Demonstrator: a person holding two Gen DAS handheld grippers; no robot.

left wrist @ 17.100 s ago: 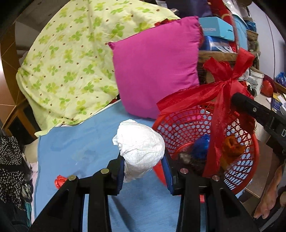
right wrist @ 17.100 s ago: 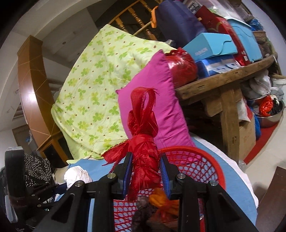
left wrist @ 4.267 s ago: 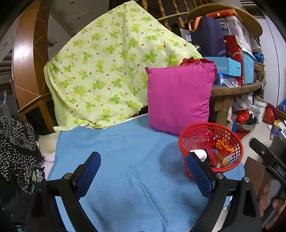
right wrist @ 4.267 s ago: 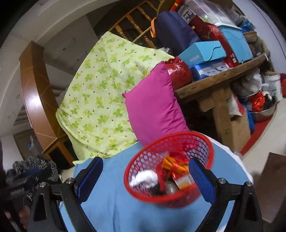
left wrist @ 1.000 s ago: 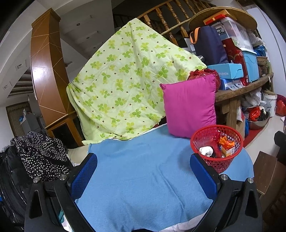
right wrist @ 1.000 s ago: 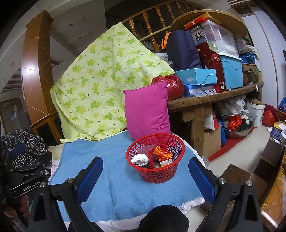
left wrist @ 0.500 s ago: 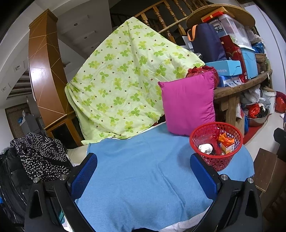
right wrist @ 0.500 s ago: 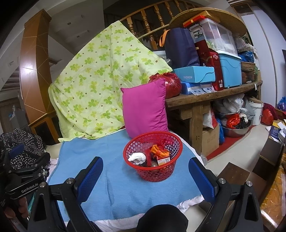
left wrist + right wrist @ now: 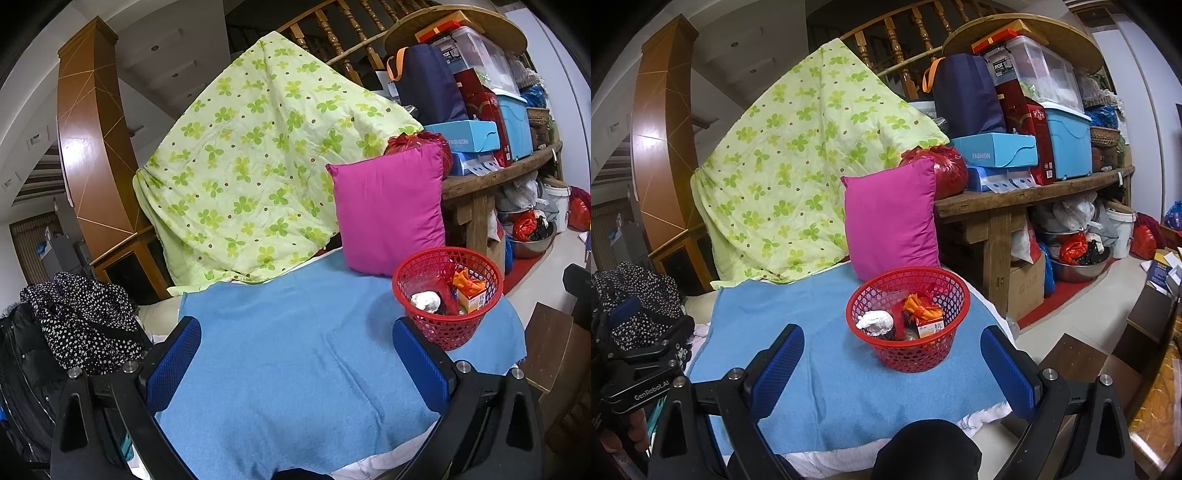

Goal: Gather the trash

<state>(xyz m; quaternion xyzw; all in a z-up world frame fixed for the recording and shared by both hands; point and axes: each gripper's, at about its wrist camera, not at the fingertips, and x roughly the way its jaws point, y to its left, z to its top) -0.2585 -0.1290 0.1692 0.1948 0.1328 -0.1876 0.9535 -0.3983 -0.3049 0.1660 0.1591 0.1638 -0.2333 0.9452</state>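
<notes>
A red mesh basket stands on the blue towel, near its right edge, and also shows in the left wrist view. Inside it lie a crumpled white paper wad, an orange wrapper, a small carton and red ribbon. My left gripper is open and empty, held back above the towel's front. My right gripper is open and empty, in front of the basket and apart from it.
A magenta pillow and a green-patterned quilt lean behind the towel. A wooden bench loaded with boxes stands at the right. Dark spotted clothing lies at the left. A dark stool sits on the floor at the right.
Both grippers have let go of their trash and pulled back from the basket. Over the last second both views shifted only slightly.
</notes>
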